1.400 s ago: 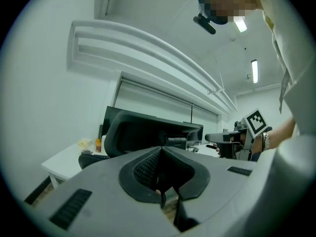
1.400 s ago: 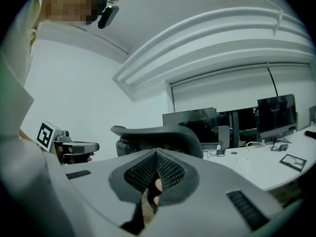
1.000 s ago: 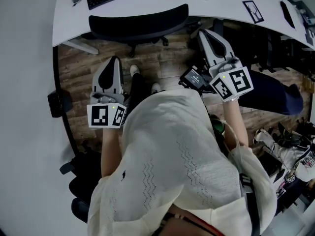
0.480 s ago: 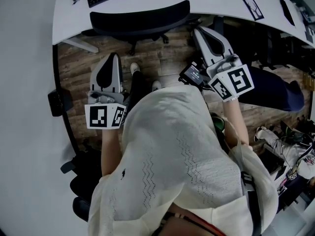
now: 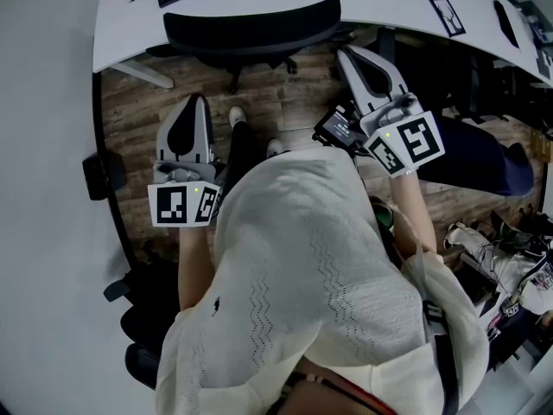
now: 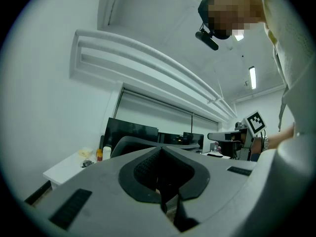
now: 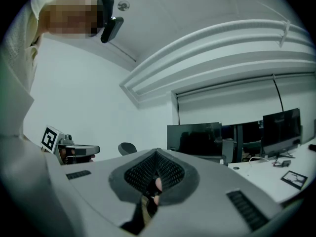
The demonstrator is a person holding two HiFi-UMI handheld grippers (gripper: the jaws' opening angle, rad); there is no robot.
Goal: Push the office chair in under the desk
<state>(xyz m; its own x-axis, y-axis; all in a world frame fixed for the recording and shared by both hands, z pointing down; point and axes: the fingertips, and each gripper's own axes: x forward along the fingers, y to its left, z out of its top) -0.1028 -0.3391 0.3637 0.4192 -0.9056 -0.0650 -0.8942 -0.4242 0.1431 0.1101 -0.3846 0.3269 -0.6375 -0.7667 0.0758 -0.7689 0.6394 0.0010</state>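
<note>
**Body pose and grip state**

Left gripper [image 5: 195,109]: level, pointing forward, jaws together, nothing between them. Left forearm [image 5: 194,266]: extended beside the body.
Right gripper [image 5: 354,60]: level, reaching further forward, tip angled slightly leftward, jaws together, empty. Right forearm [image 5: 415,210]: extended.

Cream knit top [image 5: 311,301], 2 wht shoes [image 5: 235,118].

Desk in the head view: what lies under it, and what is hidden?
The chair's backrest shows at the desk edge, with part of its base. The seat is covered by the desktop.
</note>
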